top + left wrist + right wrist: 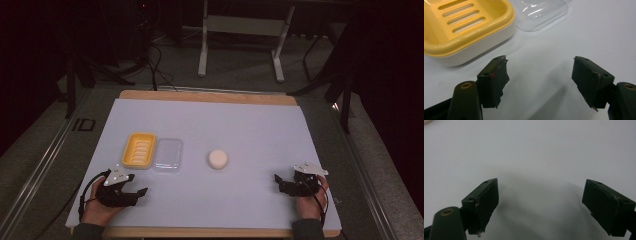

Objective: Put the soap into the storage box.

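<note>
A yellow soap dish (139,150) with a slotted insert lies left of centre on the white sheet. A clear plastic lid (167,155) lies flat against its right side. Farther right sits a round white soap bar (217,159). My left gripper (139,183) rests near the front left, just below the dish, with its jaws apart and nothing between them. In the left gripper view, the soap dish (461,27) and clear lid (541,13) lie beyond my open left gripper (540,72). My right gripper (278,183) rests at the front right, open and holding nothing, over bare sheet (540,195).
A white sheet (250,125) covers the wooden table (205,95). Beyond the far edge stand a metal frame (240,30) and cables (155,65) on the floor. A dark pole (345,105) stands by the right rear corner.
</note>
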